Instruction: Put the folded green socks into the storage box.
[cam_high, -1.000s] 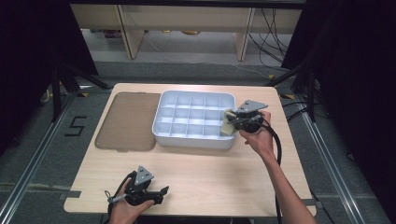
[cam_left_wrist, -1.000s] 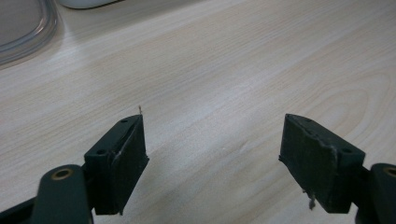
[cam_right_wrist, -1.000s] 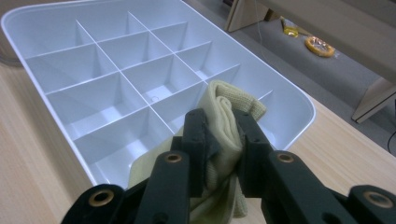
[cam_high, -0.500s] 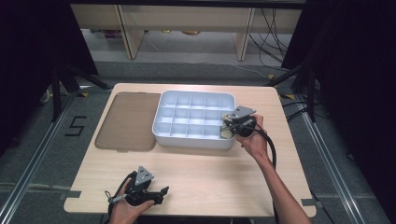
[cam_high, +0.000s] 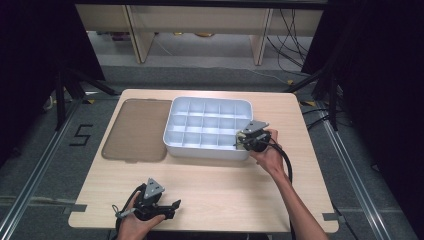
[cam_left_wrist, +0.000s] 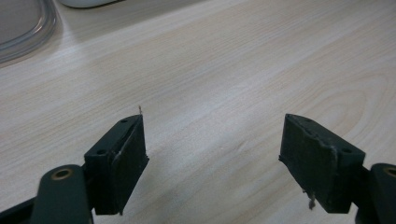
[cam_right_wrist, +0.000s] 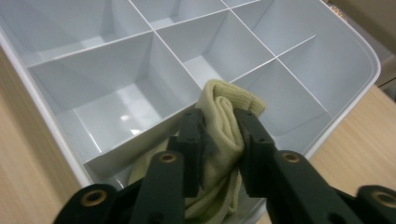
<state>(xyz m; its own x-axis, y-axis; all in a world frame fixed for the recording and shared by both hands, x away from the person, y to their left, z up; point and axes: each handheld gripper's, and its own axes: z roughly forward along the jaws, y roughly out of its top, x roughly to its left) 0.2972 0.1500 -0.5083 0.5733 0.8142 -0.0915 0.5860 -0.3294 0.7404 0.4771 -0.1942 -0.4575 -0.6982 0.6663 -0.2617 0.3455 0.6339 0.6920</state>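
Observation:
A white divided tray (cam_high: 175, 112) stands at the middle back of the wooden table. My right gripper (cam_high: 243, 141) hangs over its near right corner, shut on a folded pale yellow cloth (cam_right_wrist: 223, 135). In the right gripper view the cloth hangs down into the corner compartment of the tray (cam_right_wrist: 327, 56), with its top fold poking above the jaws. My left gripper (cam_high: 170, 206) rests low near the table's front edge at the left, open. The left gripper view shows its fingertips (cam_left_wrist: 123, 154) wide apart above bare wood with nothing between them.
A clear brownish lid (cam_high: 135, 130) lies flat to the left of the tray. The tray's other compartments look bare. A black cable (cam_high: 286, 160) trails from the right gripper along the forearm. Dark floor and rails surround the table.
My right gripper has come down and toward me with the cloth, from above the tray's right side to its near right corner compartment. The left gripper has stayed put.

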